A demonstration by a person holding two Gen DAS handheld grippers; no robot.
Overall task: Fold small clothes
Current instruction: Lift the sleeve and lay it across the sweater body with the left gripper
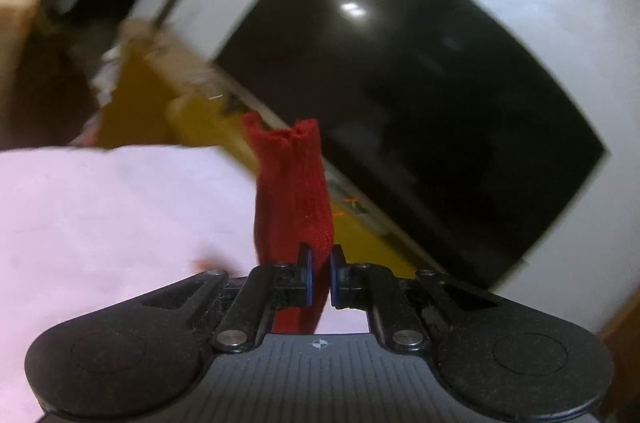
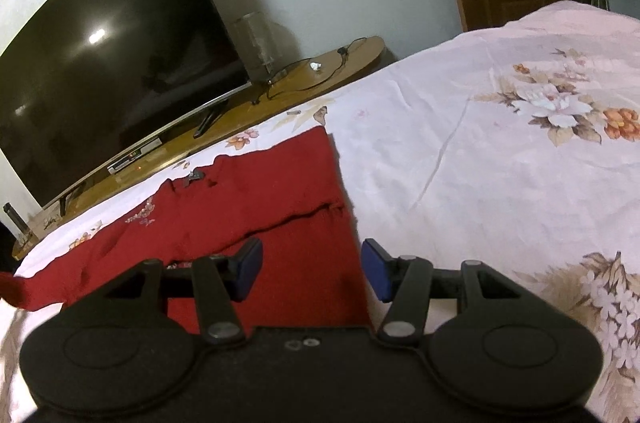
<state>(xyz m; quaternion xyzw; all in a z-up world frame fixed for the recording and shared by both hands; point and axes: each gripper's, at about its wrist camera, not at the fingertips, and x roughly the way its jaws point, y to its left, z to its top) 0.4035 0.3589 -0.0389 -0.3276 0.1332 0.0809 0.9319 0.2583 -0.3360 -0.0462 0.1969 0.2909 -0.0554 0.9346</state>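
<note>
Your left gripper (image 1: 321,273) was clamped tight on a bunched fold of the red garment (image 1: 294,191), its blue pads (image 1: 308,273) pressing the knit from both sides. From the left wrist camera the pinched part stood up past the fingertips like a short tube with its frayed end on top, raised off the bedsheet (image 1: 100,223) and seen against the lower edge of the television (image 1: 400,95). That view was blurred and tilted.

Your right gripper (image 2: 312,273) stood about half open with nothing gripped. Its left pad (image 2: 249,269) hung over the red garment (image 2: 256,199), and its right pad (image 2: 376,273) sat just past the garment's right edge, over the flowered bedsheet (image 2: 500,163); I cannot tell whether either pad touched the cloth.

The garment lay spread flat on the bedsheet, on the side of the bed nearest the television (image 2: 112,71), with a fold line running across it and a small pale embroidered motif toward its left part. Its far left end lifted off the sheet. The television stood on a wooden stand (image 2: 312,79) beyond the garment, with cables trailing on the stand's right end.
</note>
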